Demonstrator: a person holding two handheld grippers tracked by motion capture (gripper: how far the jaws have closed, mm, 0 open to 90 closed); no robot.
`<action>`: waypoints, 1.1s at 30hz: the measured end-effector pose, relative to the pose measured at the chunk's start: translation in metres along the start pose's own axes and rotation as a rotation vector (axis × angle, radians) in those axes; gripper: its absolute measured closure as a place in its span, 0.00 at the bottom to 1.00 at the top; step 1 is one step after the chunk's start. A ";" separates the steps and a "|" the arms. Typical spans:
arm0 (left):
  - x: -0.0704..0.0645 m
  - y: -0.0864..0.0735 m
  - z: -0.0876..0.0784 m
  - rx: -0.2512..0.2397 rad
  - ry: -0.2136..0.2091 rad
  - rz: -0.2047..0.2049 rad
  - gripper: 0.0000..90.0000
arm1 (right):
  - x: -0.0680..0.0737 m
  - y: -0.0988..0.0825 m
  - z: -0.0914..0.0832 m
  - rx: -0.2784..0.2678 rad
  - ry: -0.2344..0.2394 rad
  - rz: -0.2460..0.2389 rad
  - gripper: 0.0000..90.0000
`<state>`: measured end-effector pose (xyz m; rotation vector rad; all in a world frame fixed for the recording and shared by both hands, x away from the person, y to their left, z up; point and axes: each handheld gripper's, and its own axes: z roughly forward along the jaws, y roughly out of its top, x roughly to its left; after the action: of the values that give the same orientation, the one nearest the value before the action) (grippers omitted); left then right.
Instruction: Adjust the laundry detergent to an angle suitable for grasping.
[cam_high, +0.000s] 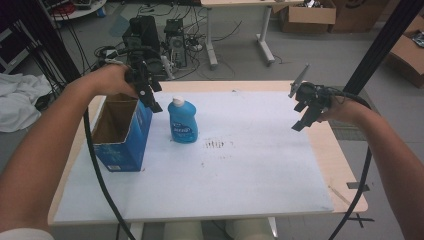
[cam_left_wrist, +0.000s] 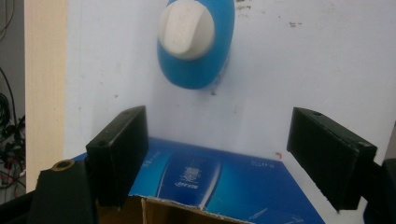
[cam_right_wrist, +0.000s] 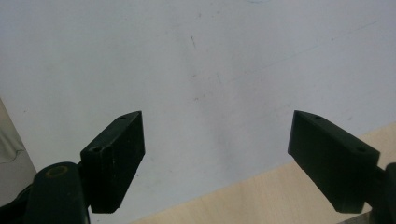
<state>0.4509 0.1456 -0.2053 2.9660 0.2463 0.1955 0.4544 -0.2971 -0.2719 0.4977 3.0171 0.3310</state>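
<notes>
the left gripper hovers above the near edge of the open blue carton at the table's left side, its jaws spread wide with nothing between them. just beside the carton, to its right, the blue bottle with a white cap stands upright on the white sheet. the right gripper hangs over the sheet's far right edge, well apart from both, jaws wide and empty.

Both forearms are bare. The left gripper and the right gripper are black with blocky, screw-holed jaws; each trails a black cable, and the right one carries a grey three-cornered plate.
</notes>
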 end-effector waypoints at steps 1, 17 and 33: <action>0.000 0.000 -0.001 0.001 0.003 0.000 0.24 | 0.000 0.000 0.000 0.000 0.000 0.001 0.21; -0.003 0.002 -0.004 -0.011 0.015 -0.007 0.24 | 0.006 0.005 -0.010 -0.063 -0.014 -0.009 0.19; -0.007 -0.002 -0.007 -0.012 0.023 -0.008 0.24 | 0.021 0.025 -0.010 -0.265 -0.017 -0.018 0.18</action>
<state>0.4431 0.1472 -0.1992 2.9520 0.2586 0.2291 0.4418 -0.2690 -0.2570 0.4467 2.8965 0.7088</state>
